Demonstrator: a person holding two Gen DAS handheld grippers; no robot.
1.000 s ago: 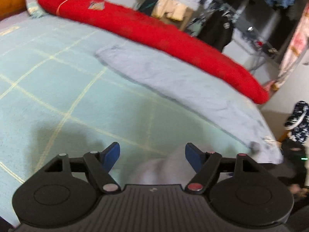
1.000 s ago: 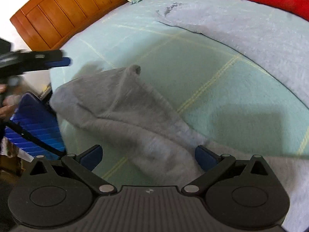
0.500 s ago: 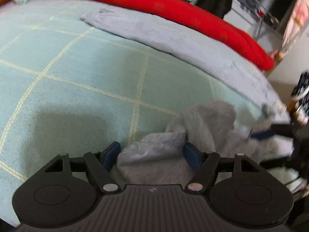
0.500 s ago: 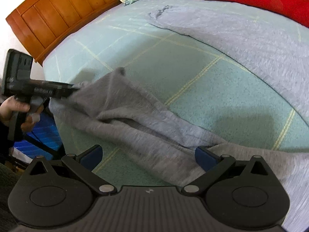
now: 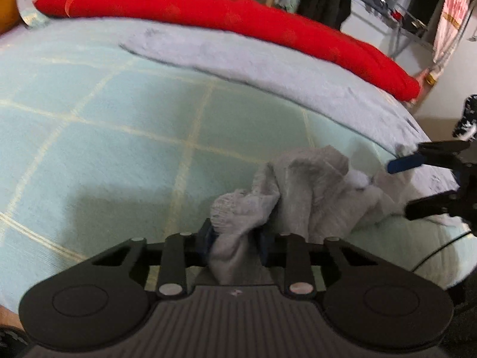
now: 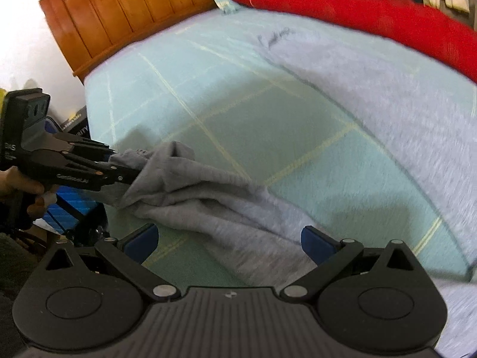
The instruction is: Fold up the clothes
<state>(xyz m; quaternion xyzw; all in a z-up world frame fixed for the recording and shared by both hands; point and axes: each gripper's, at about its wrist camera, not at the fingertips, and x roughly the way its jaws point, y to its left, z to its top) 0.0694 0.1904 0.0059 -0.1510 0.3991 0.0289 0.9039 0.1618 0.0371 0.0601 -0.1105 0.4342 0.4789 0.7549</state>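
Grey garment (image 5: 301, 185) sits bunched between the closing left gripper (image 5: 235, 238) jaws; right gripper (image 6: 229, 238) gapes empty — a thin pinch may slip when lifted.

No legible text (gripper lettering too blurred).

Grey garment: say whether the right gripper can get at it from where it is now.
Probably yes. The right gripper stands open with the grey garment lying between its fingers, nothing in the way. The left gripper is closing on the other end.
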